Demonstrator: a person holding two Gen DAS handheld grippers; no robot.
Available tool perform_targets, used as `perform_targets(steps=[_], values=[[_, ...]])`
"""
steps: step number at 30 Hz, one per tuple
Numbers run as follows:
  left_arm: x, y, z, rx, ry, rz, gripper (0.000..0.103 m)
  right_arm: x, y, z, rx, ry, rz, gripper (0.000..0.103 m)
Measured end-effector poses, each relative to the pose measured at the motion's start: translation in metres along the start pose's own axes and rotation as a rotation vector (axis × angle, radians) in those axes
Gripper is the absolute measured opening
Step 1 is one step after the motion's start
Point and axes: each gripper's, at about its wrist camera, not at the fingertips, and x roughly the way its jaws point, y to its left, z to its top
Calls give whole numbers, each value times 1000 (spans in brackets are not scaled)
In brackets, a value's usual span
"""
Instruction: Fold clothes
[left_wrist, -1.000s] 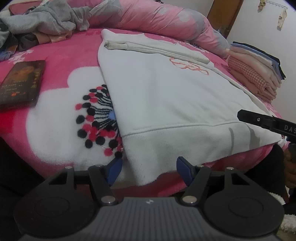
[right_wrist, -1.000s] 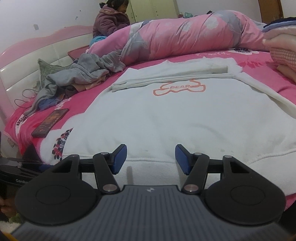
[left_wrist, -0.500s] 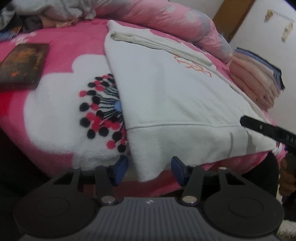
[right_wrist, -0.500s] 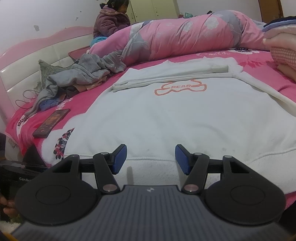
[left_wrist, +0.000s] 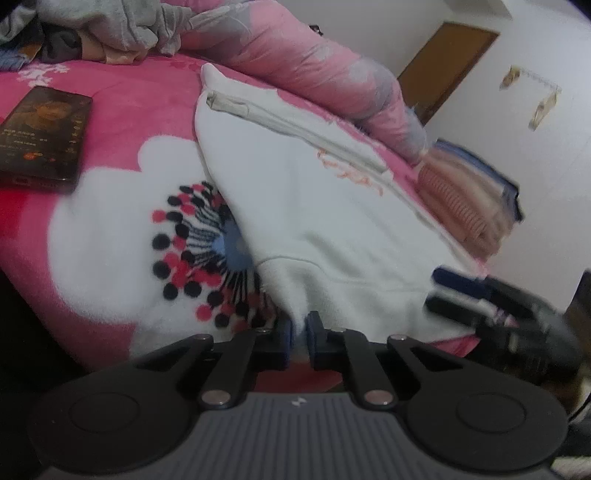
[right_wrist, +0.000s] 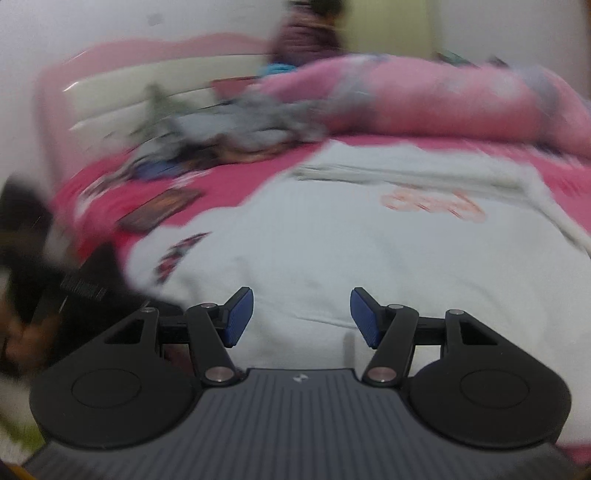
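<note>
Bottom centre of the left wrist view, the left tongs are pinched together on the near corner of the white sweatshirt, the hem bunching up between the blue pads. Low in the right wrist view, the right tongs stand roughly half open over the hem, nothing between the pads, no cloth touched as far as I can tell. That view is smeared with motion, so fine detail is lost.

Moving up the frame: the sweatshirt lies spread flat across the middle of the pink bed, its sleeves already laid across the chest near the orange print. At the left edge of the left view sits a dark phone. At the right, a stack of folded clothes, so some garments look done. Far top left, a heap of grey clothes waits unfolded, against the rolled pink quilt.

My read: sleeves are in, the body fold is only starting, and the right corner needs a grip before the hem can be lifted. The heap remains after that.
</note>
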Motion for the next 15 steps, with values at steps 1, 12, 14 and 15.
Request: perform_targets(steps=[1,12,14,15], values=[[-2,2,2,-18,-6,-18,9,0,8,1,-54,1,26,58],[-18,7,16,-95,-68,-138,7,26,86,6,-522,-19,141,58],[-18,9,16,-105,-71,-151,7,34,95,5,-564,-28,144,57],[-18,10,16,-105,-71,-153,7,39,99,4,-577,-27,130,56]])
